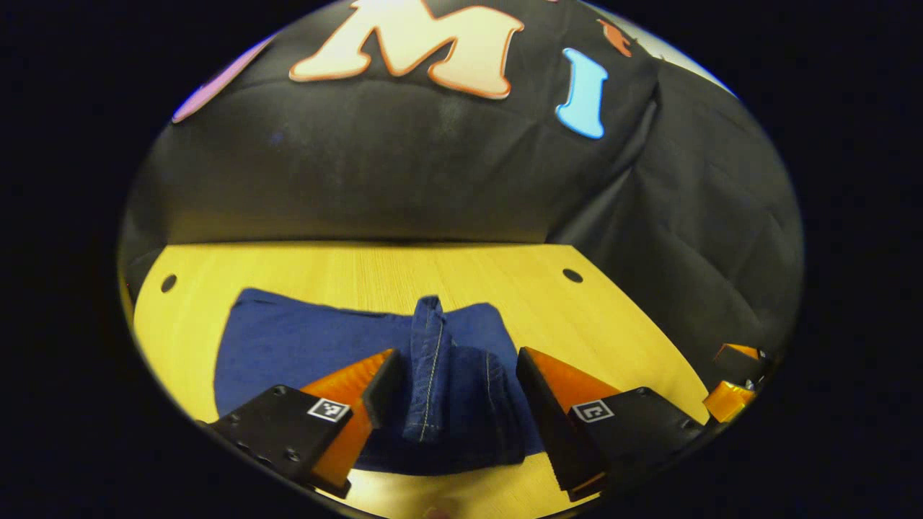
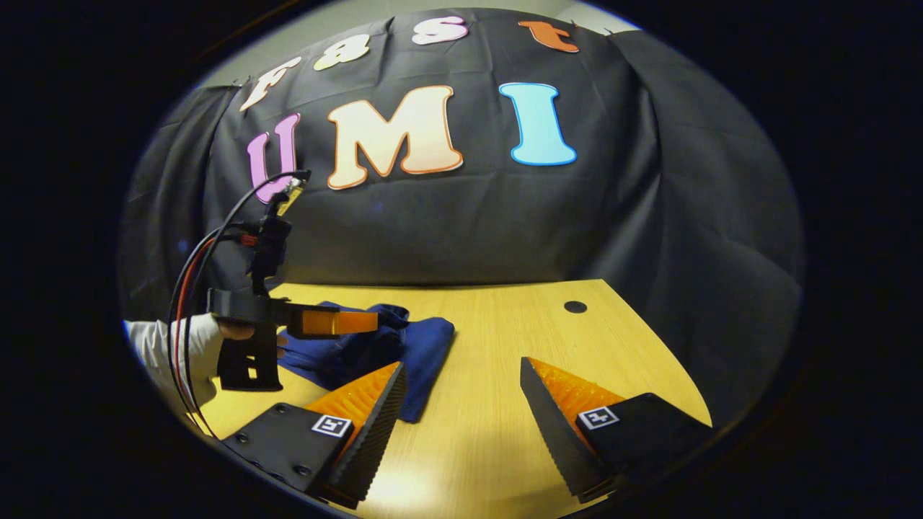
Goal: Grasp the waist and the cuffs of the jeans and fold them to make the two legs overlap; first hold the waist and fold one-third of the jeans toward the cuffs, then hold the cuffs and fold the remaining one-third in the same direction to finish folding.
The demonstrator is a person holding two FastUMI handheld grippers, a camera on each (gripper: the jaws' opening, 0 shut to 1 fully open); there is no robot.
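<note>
Denim, dark blue, lies on the pale wooden table (image 1: 346,270): the jeans (image 1: 303,346) are spread flat toward the back and left in the left gripper view, with a raised ridge of cloth, seam and stitching showing, running from the middle of the garment toward the camera. That ridge sits in the gap between the fingers of the left gripper (image 1: 457,382), which stand apart on either side of it; neither finger visibly presses on the cloth, so the tongs are released. At the right edge of this view part of another gripper peeks in beside the table's edge.

From the right gripper view the jeans (image 2: 425,346) appear as a bunched heap on the left half of the table (image 2: 505,317), with one corner lying flat toward the middle. The left gripper (image 2: 360,322) shows there from the side, held level over the heap by a hand (image 2: 238,331) with a light sleeve (image 2: 162,346), and cables loop up from its body. Its fingers point across the denim; whether they touch it I cannot tell from this side.

The right gripper (image 2: 461,404) hangs over bare wood just beside the near corner of the jeans, its fingers spread wide and holding nothing. Round holes mark the tabletop near its far corners.
</note>
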